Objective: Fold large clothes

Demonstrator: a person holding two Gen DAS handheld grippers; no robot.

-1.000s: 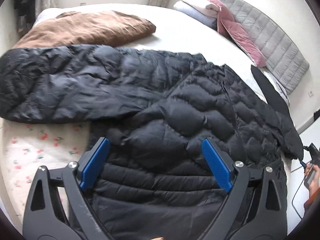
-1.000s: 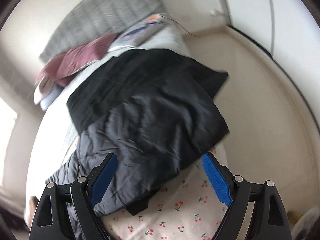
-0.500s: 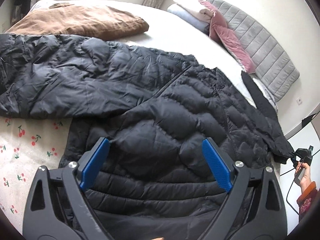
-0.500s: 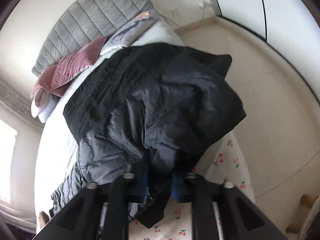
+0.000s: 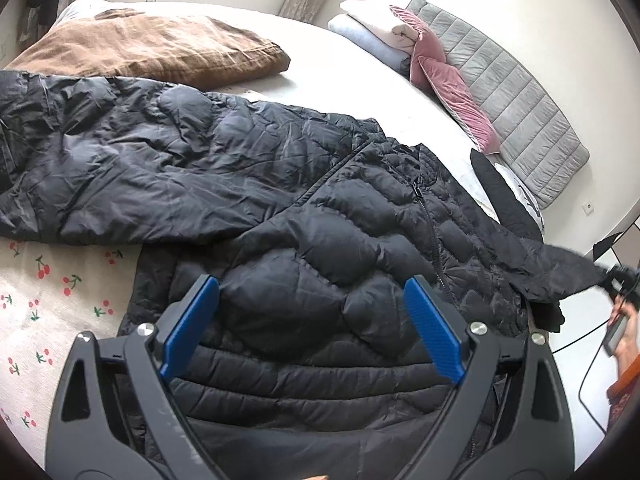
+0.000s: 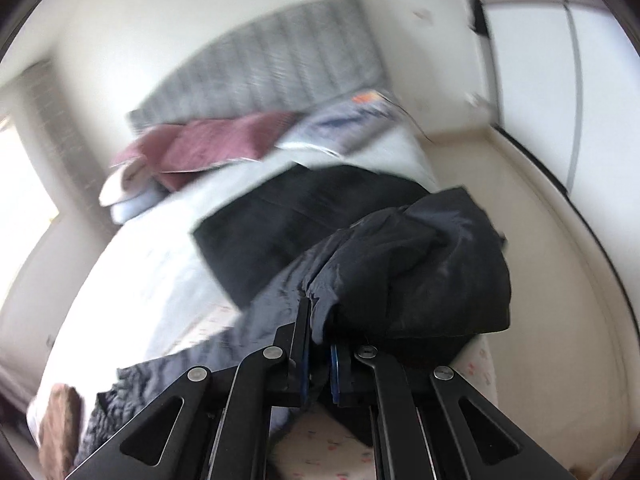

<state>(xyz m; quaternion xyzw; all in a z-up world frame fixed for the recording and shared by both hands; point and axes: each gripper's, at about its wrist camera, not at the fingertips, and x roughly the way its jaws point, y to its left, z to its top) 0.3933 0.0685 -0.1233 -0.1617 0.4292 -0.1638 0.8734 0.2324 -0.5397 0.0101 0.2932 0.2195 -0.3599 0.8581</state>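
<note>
A black quilted puffer jacket (image 5: pixel 320 248) lies front-up on the bed, its one sleeve (image 5: pixel 120 168) stretched out to the left. My left gripper (image 5: pixel 312 320) is open and empty, hovering over the jacket's lower body. My right gripper (image 6: pixel 320 344) is shut on the jacket's other sleeve (image 6: pixel 420 264) and holds it lifted off the bed's right edge. In the left wrist view that sleeve end (image 5: pixel 560 272) is pulled out to the right towards the right gripper at the frame edge.
A brown blanket (image 5: pixel 152 48) lies at the far side of the bed. Pink cushions (image 5: pixel 452 88), folded light bedding (image 5: pixel 372 28) and a grey quilted headboard pad (image 5: pixel 516 108) are at the head end. A cherry-print sheet (image 5: pixel 52 300) covers the near left. The floor (image 6: pixel 560 240) lies right of the bed.
My right gripper closed on the right sleeve and lifted it up and off the bed edge. My left gripper stayed open and shifted slightly over the jacket body.
</note>
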